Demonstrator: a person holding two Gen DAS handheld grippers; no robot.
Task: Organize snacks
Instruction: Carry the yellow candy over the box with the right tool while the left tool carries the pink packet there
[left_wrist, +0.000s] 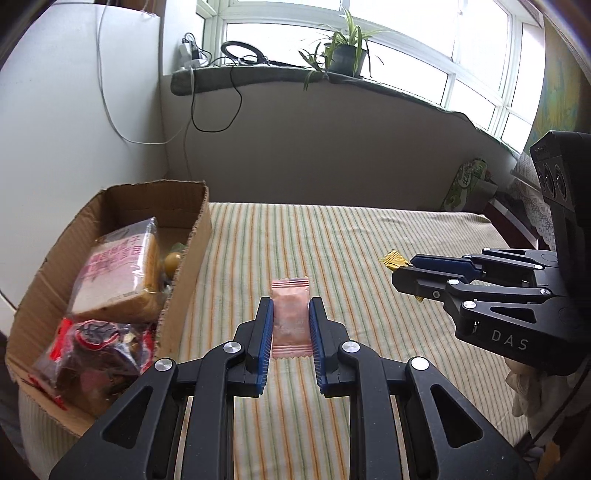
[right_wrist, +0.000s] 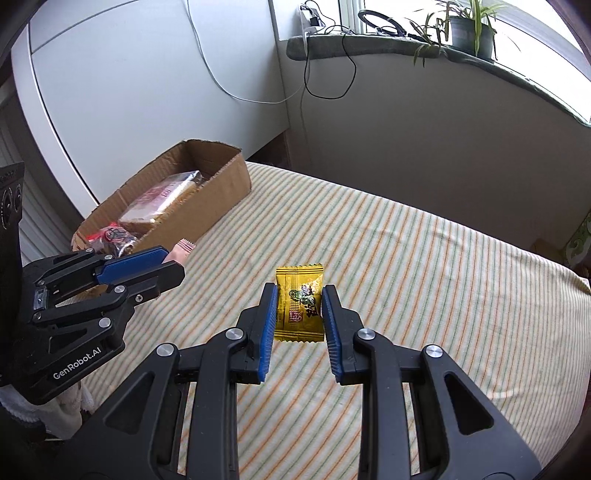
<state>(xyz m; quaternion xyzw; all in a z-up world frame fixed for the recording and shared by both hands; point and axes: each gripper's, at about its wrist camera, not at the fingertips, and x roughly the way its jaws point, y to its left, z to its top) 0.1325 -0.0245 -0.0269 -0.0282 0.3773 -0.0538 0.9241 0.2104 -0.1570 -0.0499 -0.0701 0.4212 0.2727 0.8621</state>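
Left tongs (left_wrist: 291, 308) closed in on a pink snack packet (left_wrist: 290, 320), blue pads pressed against both long sides; packet lies flat on the striped cloth (left_wrist: 369, 240) covering the surface, crimped ends showing fore and aft of the pads. Right tongs (right_wrist: 300, 297) in like posture around a gold snack packet (right_wrist: 300, 304): pads meet or nearly meet its edges, though from the wrist view I cannot be sure the right-hand pad is in firm contact. Gold packet also appears to sit on the cloth, printed face up, near the middle of the surface. Seen from the left wrist, the right tongs come in from the right side, low over the cloth, with a corner of gold wrapper poking out past the tips. Seen from the right wrist, the left tongs sit at the left, the pink wrapper's serrated end just visible beyond them. Cardboard box (left_wrist: 110, 206) stands at the left edge of the surface, just beside the pink packet. Inside it: a wrapped bread loaf (left_wrist: 118, 273) with pink lettering, a dark bag with red trim (left_wrist: 96, 350) nearest the camera, and something small and yellow (left_wrist: 172, 261) tucked against the box wall. Window sill behind carries a potted plant (left_wrist: 347, 51) and trailing cables (left_wrist: 218, 99).
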